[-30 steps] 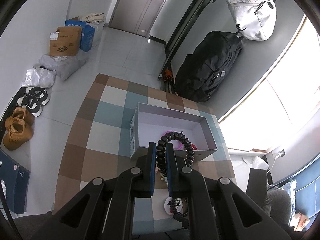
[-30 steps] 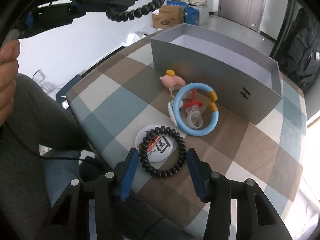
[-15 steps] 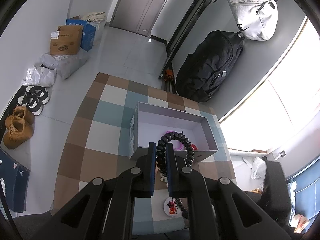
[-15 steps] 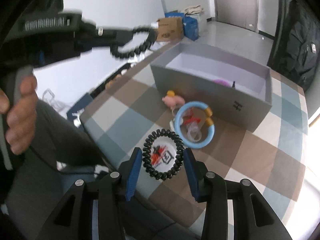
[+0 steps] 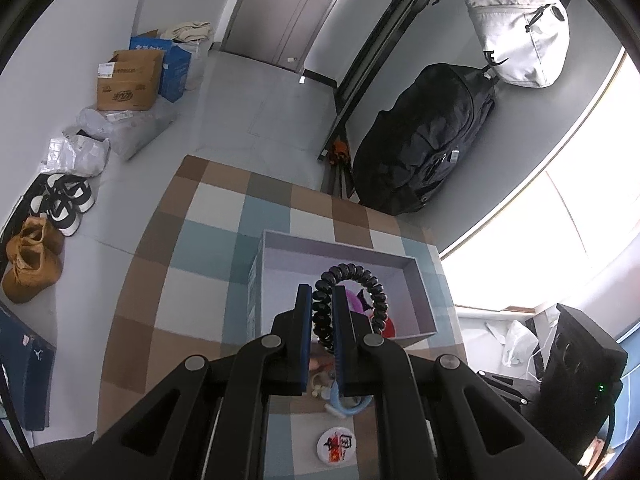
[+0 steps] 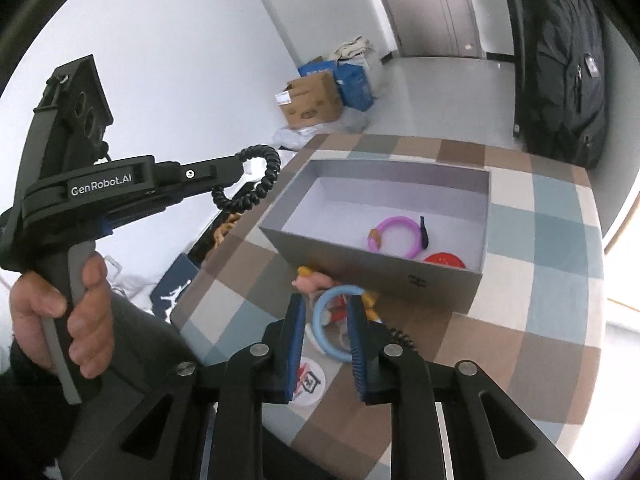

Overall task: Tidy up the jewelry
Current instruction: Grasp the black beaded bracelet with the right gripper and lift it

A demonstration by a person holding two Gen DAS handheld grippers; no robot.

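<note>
My left gripper [image 5: 320, 300] is shut on a black coil bracelet [image 5: 352, 280] and holds it in the air above the near end of the grey open box [image 5: 280, 240]. It also shows in the right wrist view [image 6: 256, 184], left of the box [image 6: 360, 268]. The box holds a purple ring [image 6: 396, 236] and a red piece [image 6: 444, 260]. My right gripper [image 6: 326, 320] is above the table with a narrow gap between its fingers. A second black coil [image 6: 400, 338] peeks out by its right finger; whether it is gripped is hidden. A blue ring [image 6: 330, 334] lies below.
A pink toy [image 6: 316, 280] and a white round badge [image 6: 310, 384] lie on the checkered table [image 6: 540, 340] near its front edge. A black backpack [image 5: 420, 148], a white bag [image 5: 520, 48], cardboard boxes [image 5: 128, 80] and shoes [image 5: 60, 204] are on the floor around.
My right gripper has risen and narrowed; the black coil that lay on the badge is no longer there. My left gripper has moved slightly up and back with its bracelet.
</note>
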